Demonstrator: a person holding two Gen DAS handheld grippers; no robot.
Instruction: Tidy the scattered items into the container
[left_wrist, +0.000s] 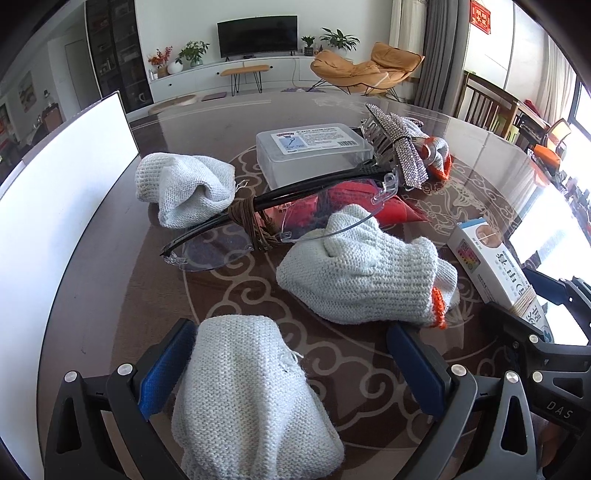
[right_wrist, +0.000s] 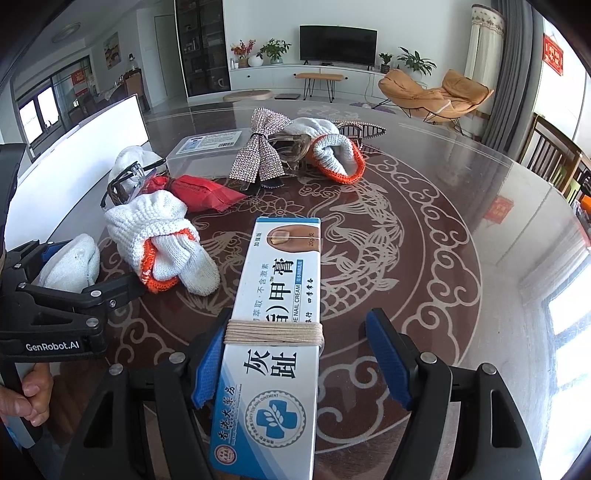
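Observation:
My left gripper (left_wrist: 291, 365) is open around a rolled white knit glove (left_wrist: 247, 398) that lies between its blue pads (left_wrist: 162, 373) on the table. My right gripper (right_wrist: 295, 354) is open around a white and blue nail cream box (right_wrist: 273, 325) bound with string; only the left pad (right_wrist: 210, 365) seems to touch it. More knit gloves (left_wrist: 365, 273) (left_wrist: 181, 188), safety glasses (left_wrist: 273, 210), a red packet (right_wrist: 199, 192), a rhinestone bow clip (right_wrist: 262, 147) and a clear plastic box (left_wrist: 310, 151) lie scattered ahead. The white container (left_wrist: 74, 177) stands at the left.
The round glass-topped table (right_wrist: 424, 229) has a carved fish pattern. An orange-cuffed glove (right_wrist: 332, 155) and a claw clip (right_wrist: 362, 129) lie at the far side. The left gripper shows in the right wrist view (right_wrist: 66, 291). Chairs stand at the right.

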